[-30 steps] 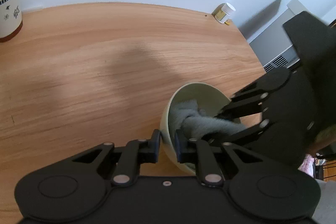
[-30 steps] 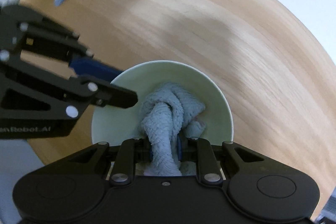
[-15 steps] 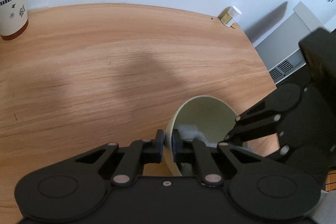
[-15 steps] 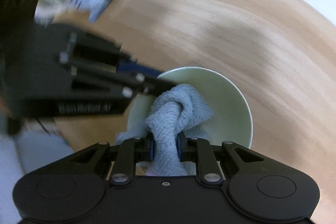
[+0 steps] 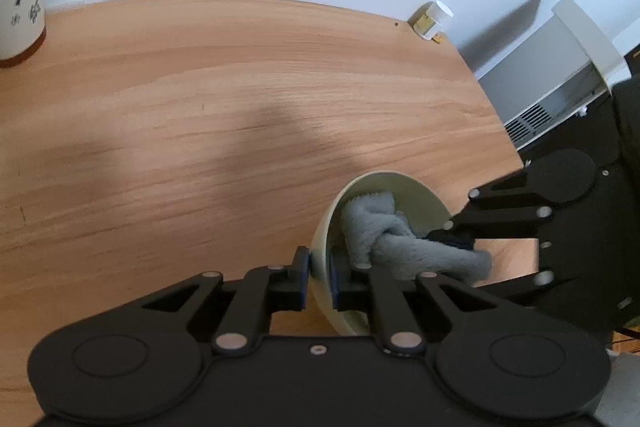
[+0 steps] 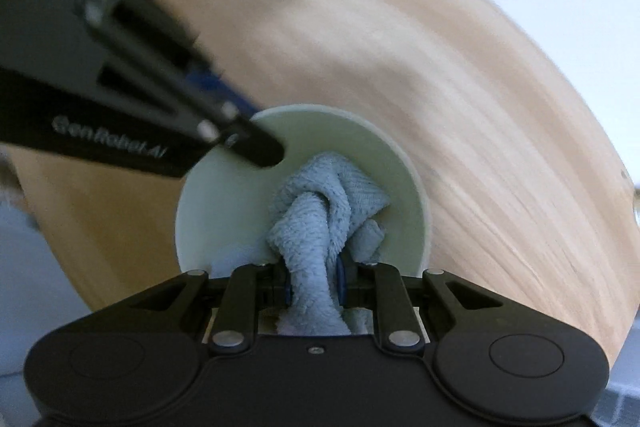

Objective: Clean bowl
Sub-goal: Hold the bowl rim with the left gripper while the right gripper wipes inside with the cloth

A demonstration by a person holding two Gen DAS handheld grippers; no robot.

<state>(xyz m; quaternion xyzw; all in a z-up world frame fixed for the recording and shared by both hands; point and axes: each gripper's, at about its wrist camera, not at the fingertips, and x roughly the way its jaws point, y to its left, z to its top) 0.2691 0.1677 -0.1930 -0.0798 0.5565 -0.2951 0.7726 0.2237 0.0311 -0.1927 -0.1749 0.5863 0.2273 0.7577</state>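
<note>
Near the right edge of the wooden tabletop (image 5: 168,131) sits the pale green bowl (image 5: 404,195), tipped toward the right, its near rim pinched between the closed jaws of the left claw (image 5: 319,277). Reaching in from the right, the right claw (image 6: 313,285) is clamped on a twisted grey-blue cloth (image 6: 320,215) pressed inside the bowl. I judge a hard wipe could lever the rim out of that narrow pinch, sending the bowl off the edge; the cloth could also slip loose.
</note>
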